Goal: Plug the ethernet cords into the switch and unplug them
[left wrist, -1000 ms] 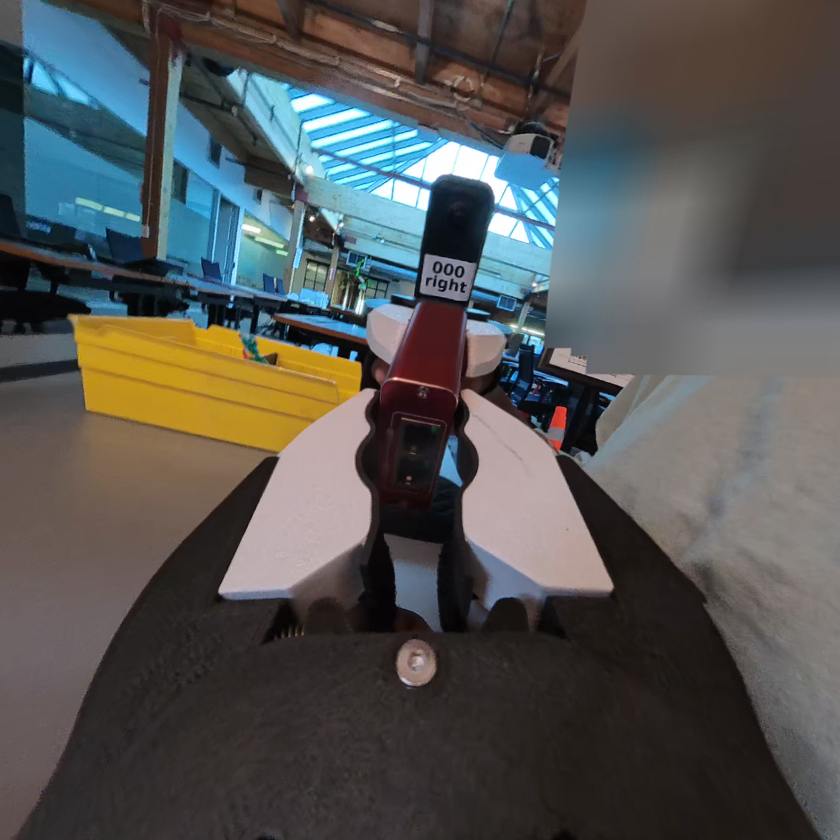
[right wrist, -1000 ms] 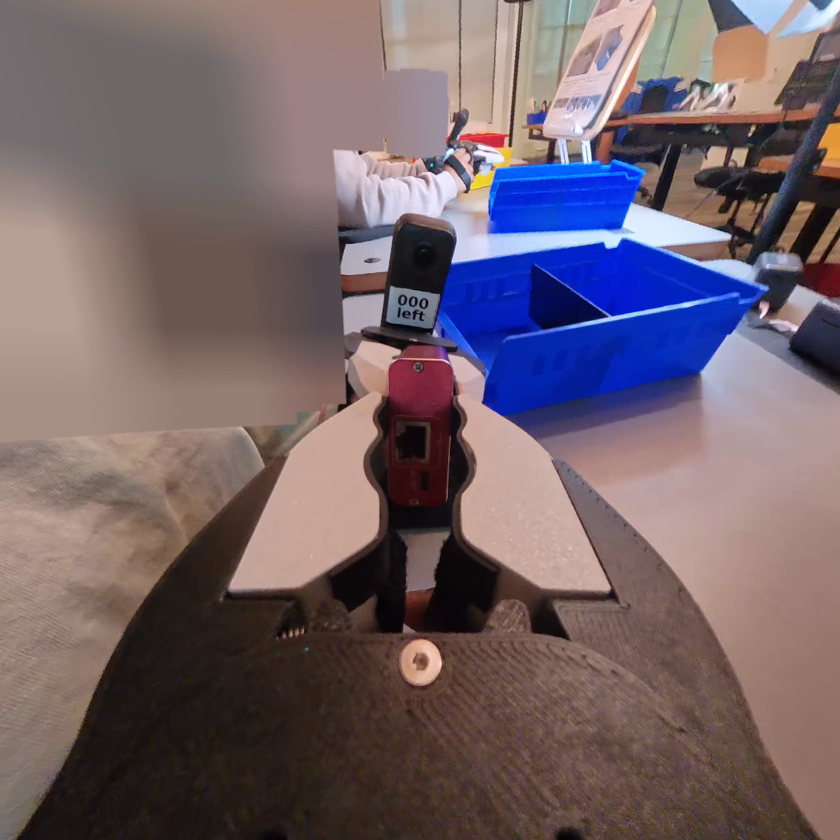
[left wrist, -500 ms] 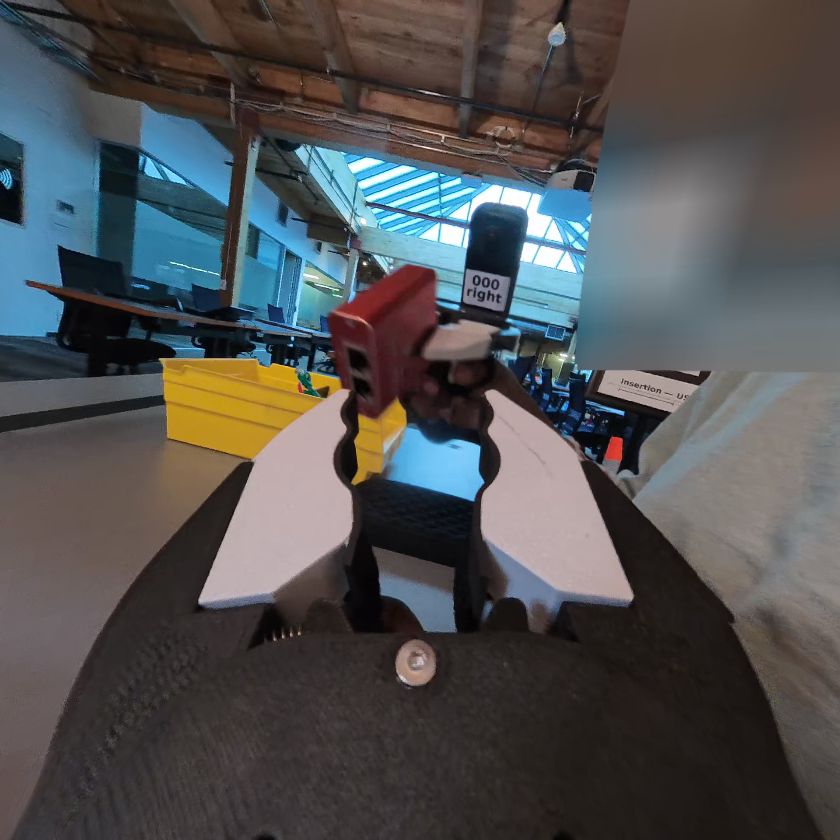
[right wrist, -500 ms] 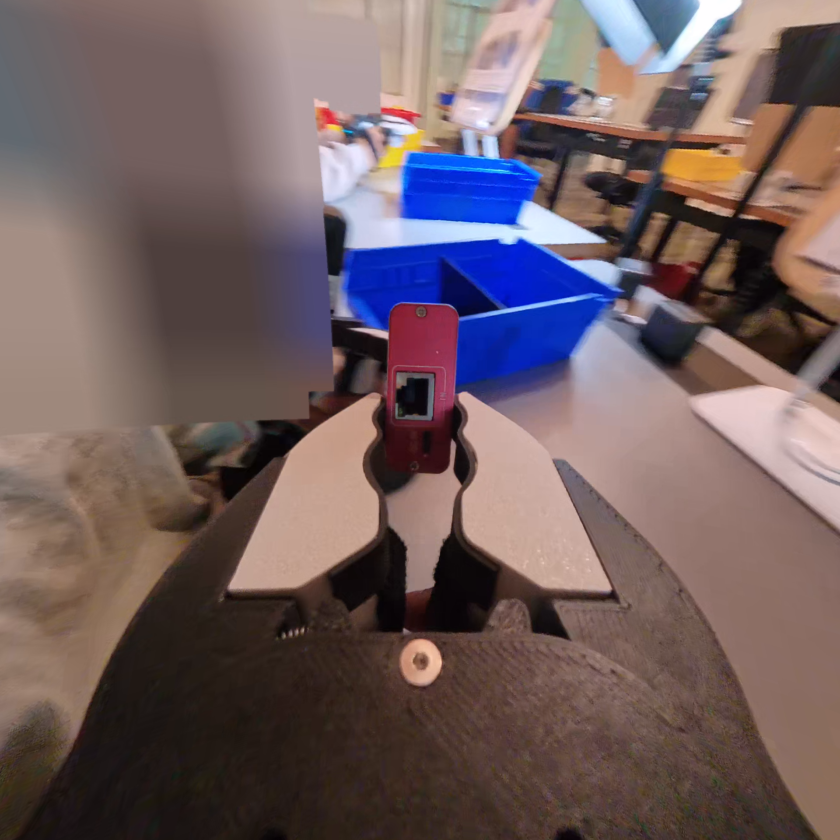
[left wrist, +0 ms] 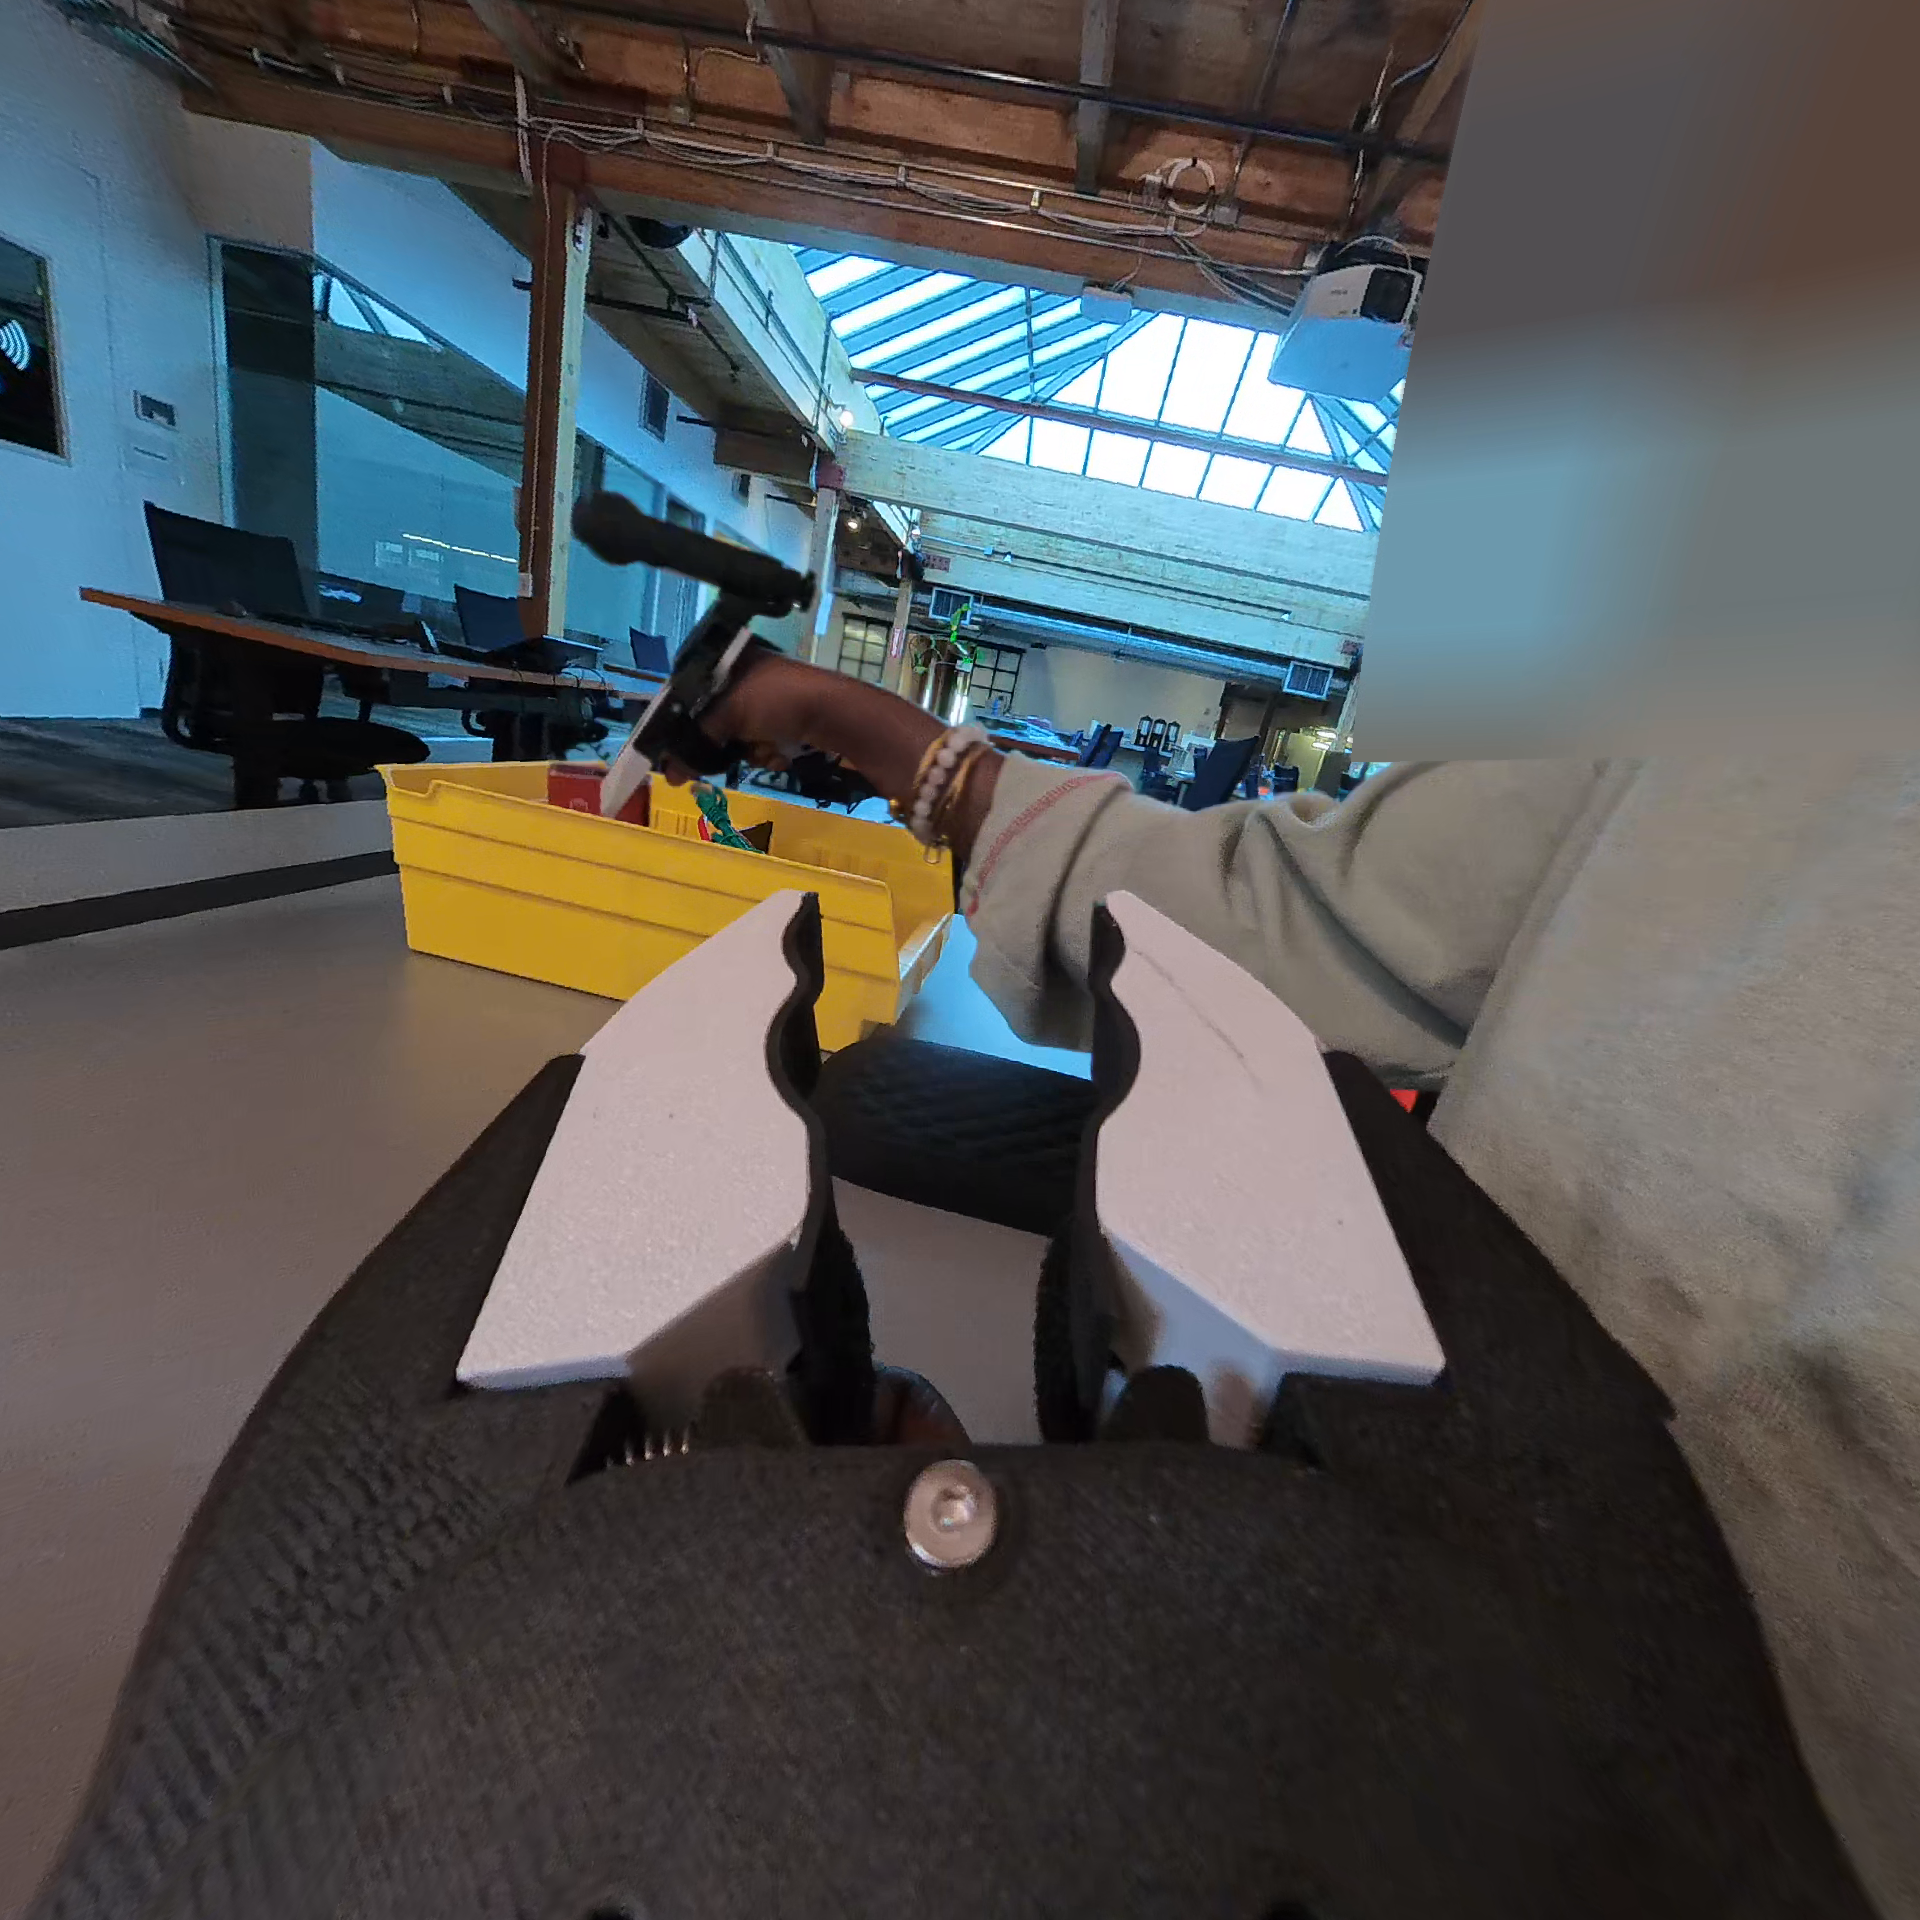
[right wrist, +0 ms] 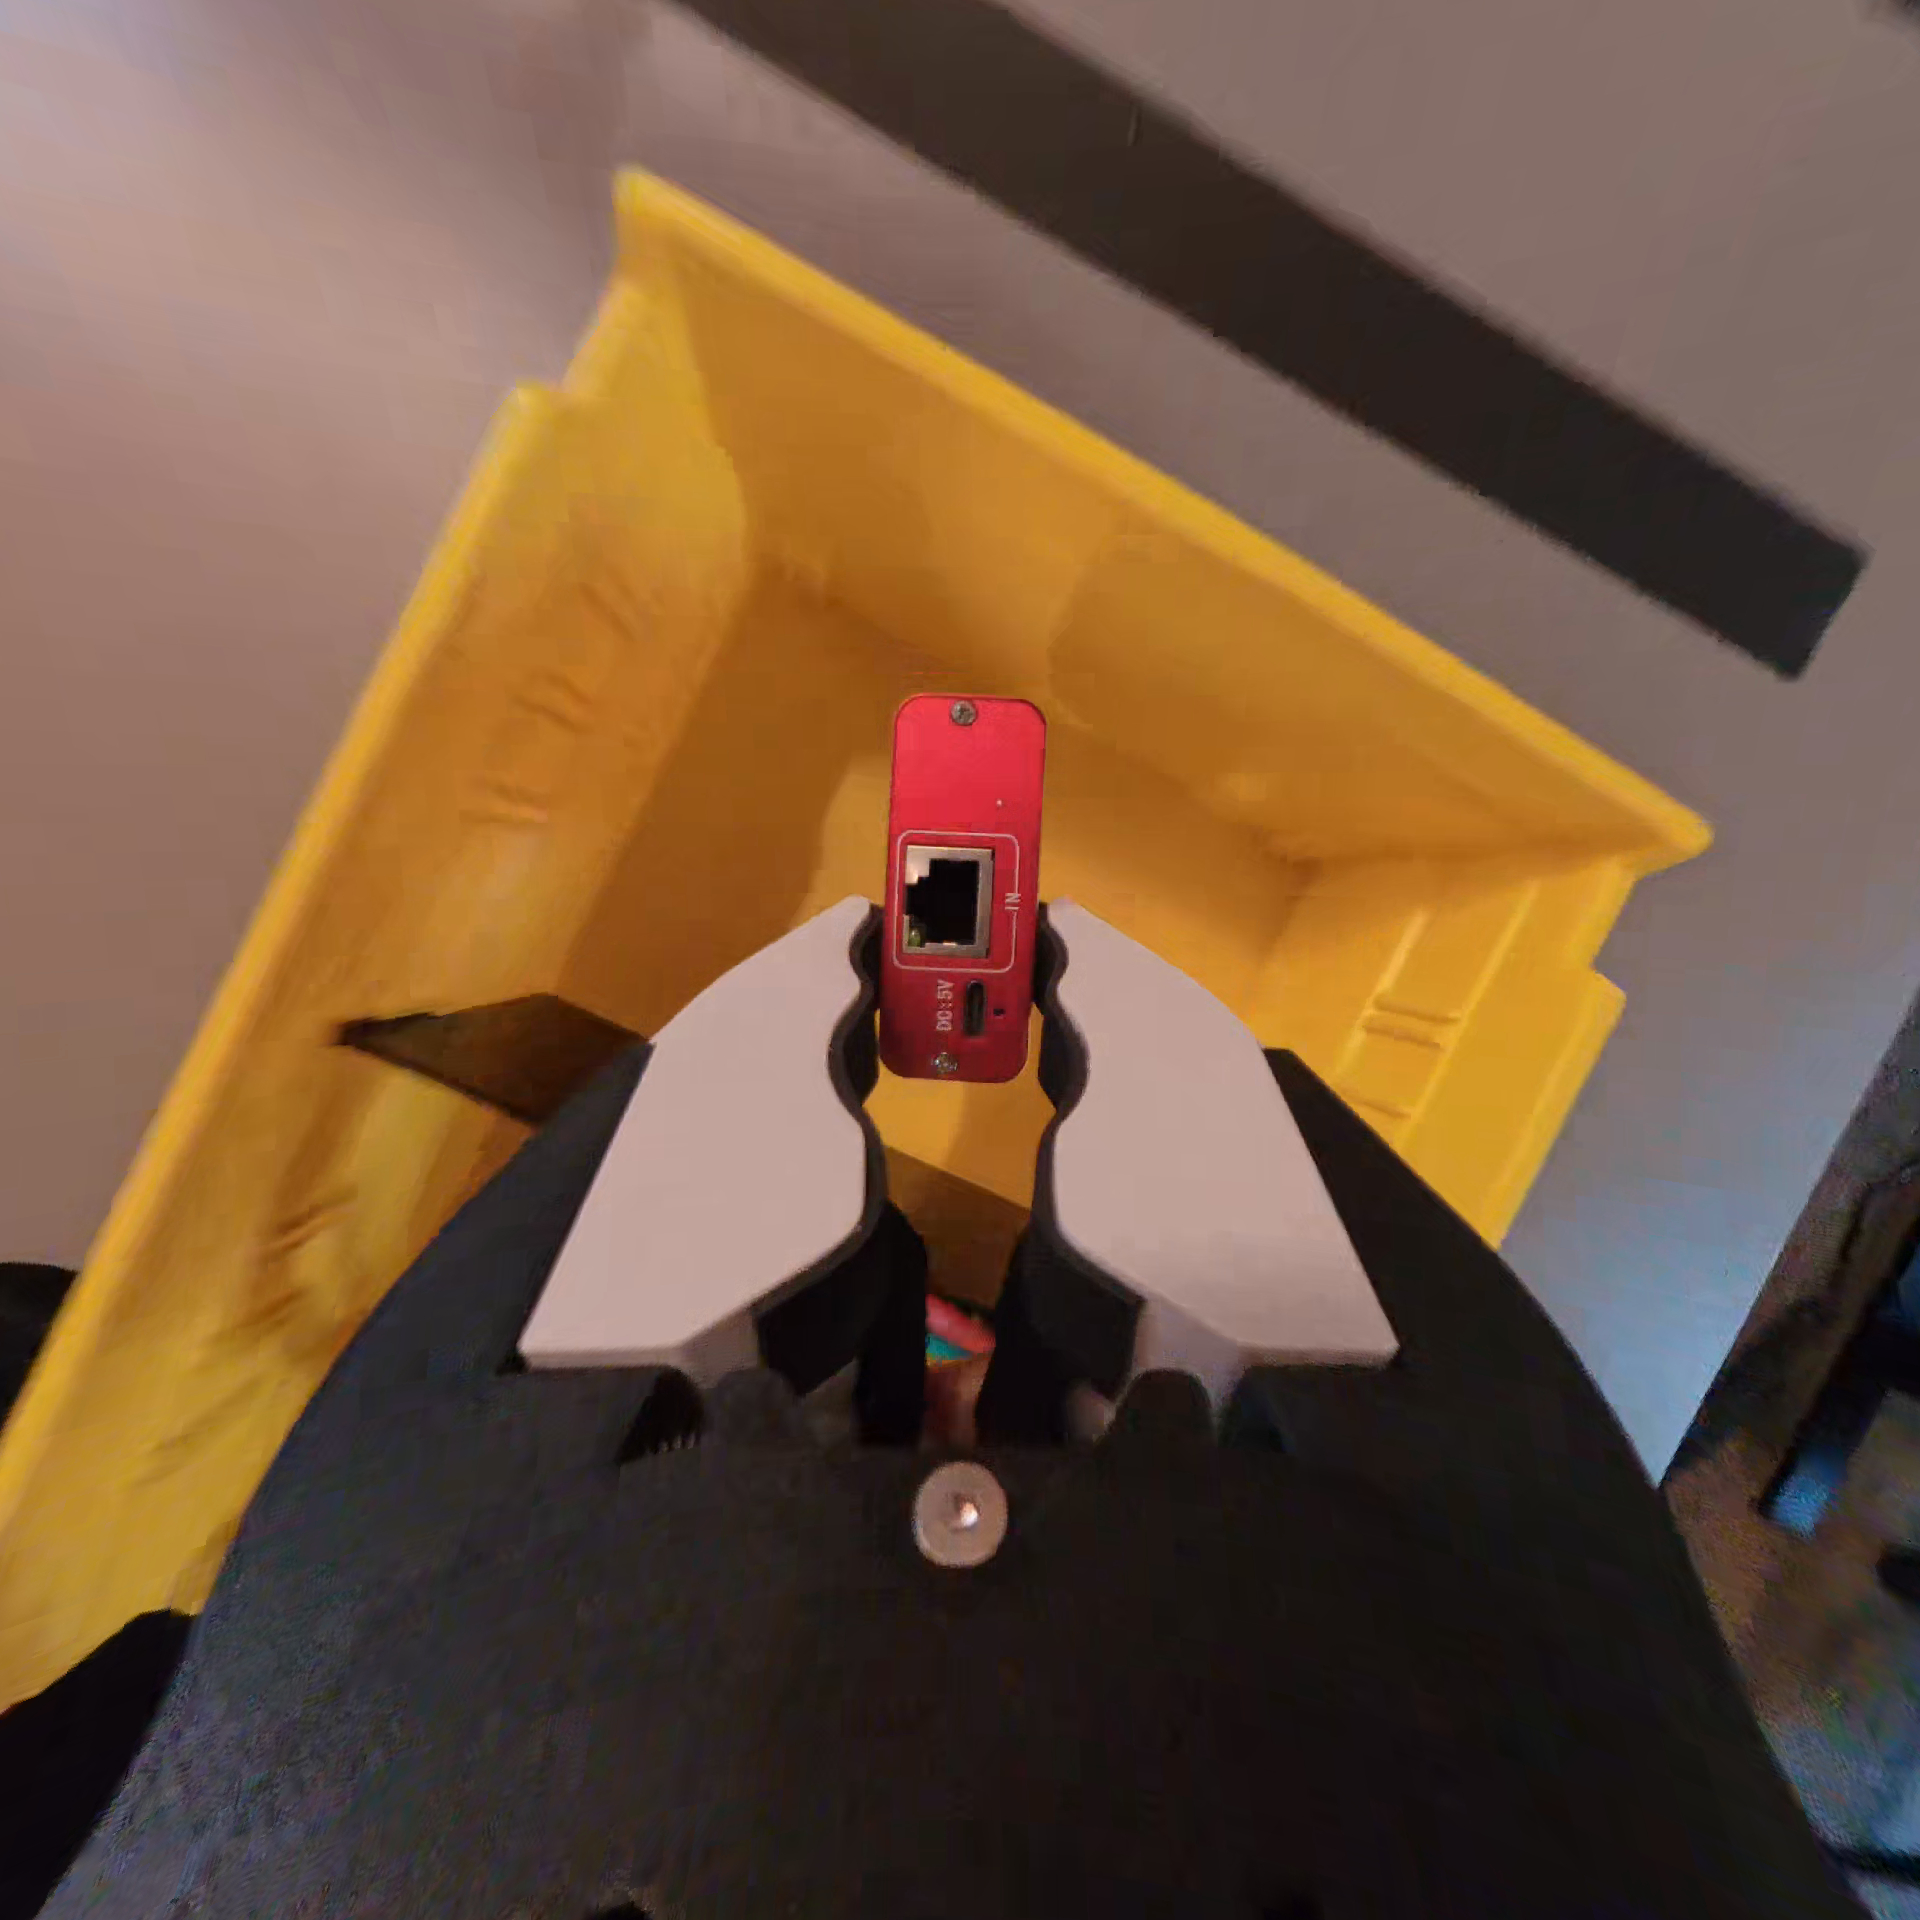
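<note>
Grey matte tabletop, timber-beam ceiling behind – left gripper sits low with its white fingers spread apart, nothing between them. Right gripper is pitched steeply down over the glossy yellow plastic bin, clamped on the small red metal switch, port face towards the camera. Bin's near end is cut off; colourful cords barely visible.

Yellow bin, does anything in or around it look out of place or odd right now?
Nothing looks damaged or spilled. The right tongs grip the red switch by its sides, hanging inside the yellow bin with no cord in its visible port. The left tongs are open, gripping nothing.
</note>
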Action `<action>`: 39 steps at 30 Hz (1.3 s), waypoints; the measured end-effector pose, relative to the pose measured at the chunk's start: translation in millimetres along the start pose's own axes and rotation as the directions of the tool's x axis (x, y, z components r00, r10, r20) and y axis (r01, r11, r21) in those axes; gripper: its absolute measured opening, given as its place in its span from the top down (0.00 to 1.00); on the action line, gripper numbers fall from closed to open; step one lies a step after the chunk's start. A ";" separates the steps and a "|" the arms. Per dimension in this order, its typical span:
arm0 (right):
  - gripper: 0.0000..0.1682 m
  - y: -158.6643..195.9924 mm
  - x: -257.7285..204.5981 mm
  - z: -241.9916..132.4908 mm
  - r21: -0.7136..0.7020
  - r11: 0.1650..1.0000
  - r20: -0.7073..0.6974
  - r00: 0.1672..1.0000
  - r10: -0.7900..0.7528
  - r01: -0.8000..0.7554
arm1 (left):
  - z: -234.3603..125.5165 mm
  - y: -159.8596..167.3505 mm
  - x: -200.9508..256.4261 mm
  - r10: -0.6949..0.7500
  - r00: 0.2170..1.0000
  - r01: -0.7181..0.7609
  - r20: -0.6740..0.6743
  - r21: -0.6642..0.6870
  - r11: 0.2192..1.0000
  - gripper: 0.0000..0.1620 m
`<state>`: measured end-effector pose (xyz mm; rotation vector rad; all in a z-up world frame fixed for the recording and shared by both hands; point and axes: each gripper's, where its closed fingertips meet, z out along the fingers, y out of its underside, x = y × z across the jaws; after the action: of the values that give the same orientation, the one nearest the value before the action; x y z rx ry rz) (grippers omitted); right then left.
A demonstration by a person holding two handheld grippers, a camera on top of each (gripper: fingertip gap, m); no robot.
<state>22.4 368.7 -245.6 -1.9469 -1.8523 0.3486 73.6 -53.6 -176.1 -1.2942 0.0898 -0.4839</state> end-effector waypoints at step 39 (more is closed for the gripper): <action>0.61 108.0 -167.5 -51.0 0.491 0.869 0.028 0.998 0.059 -0.066 | -106.6 -41.5 -104.0 0.386 0.531 -0.132 0.755 -0.377 0.917 0.68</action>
<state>128.5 194.2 -269.9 -1.6483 -1.5136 0.7734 -67.1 -116.5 -188.6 -1.6415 -0.4542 0.4645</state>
